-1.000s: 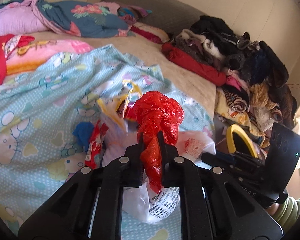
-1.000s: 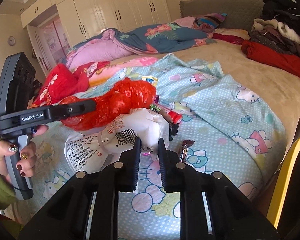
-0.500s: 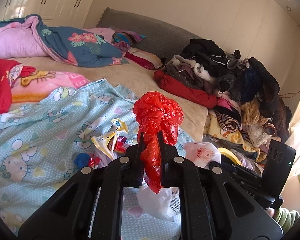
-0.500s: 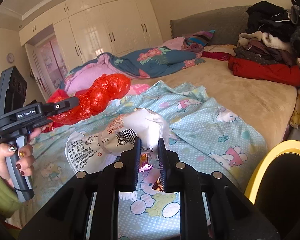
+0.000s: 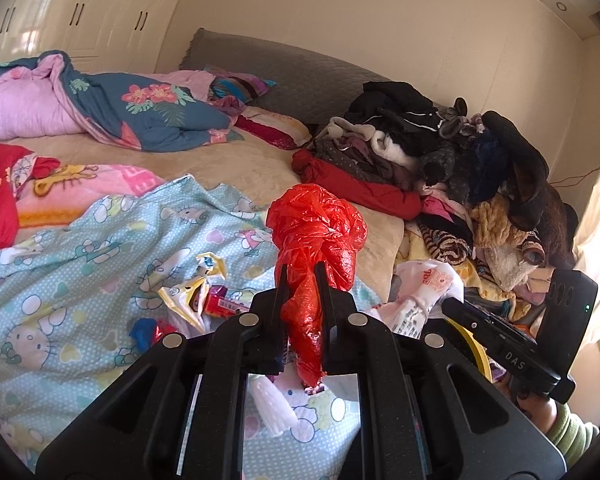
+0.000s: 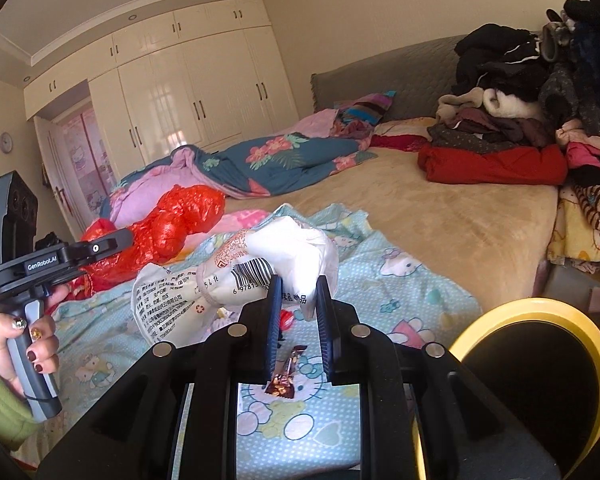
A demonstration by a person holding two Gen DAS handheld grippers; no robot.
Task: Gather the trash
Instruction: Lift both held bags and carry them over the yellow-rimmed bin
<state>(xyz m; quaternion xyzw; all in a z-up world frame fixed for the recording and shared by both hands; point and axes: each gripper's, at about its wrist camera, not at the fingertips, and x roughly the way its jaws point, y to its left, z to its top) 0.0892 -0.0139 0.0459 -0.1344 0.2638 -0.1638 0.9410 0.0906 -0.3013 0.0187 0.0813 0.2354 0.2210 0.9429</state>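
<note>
My left gripper is shut on a crumpled red plastic bag and holds it up above the bed; the bag also shows in the right wrist view. My right gripper is shut on a white printed plastic bag, held above the light blue cartoon blanket. The white bag shows in the left wrist view. Loose wrappers lie on the blanket: a yellow-white one, a red one, a blue one and a brown candy wrapper.
A yellow-rimmed black bin stands at the bed's near right edge. A heap of clothes covers the bed's right side. A blue floral quilt and pink bedding lie at the far left. White wardrobes line the far wall.
Both grippers have risen with their bags, so the blanket and wrappers sit lower and farther. The yellow bin has come more into the right wrist view.
</note>
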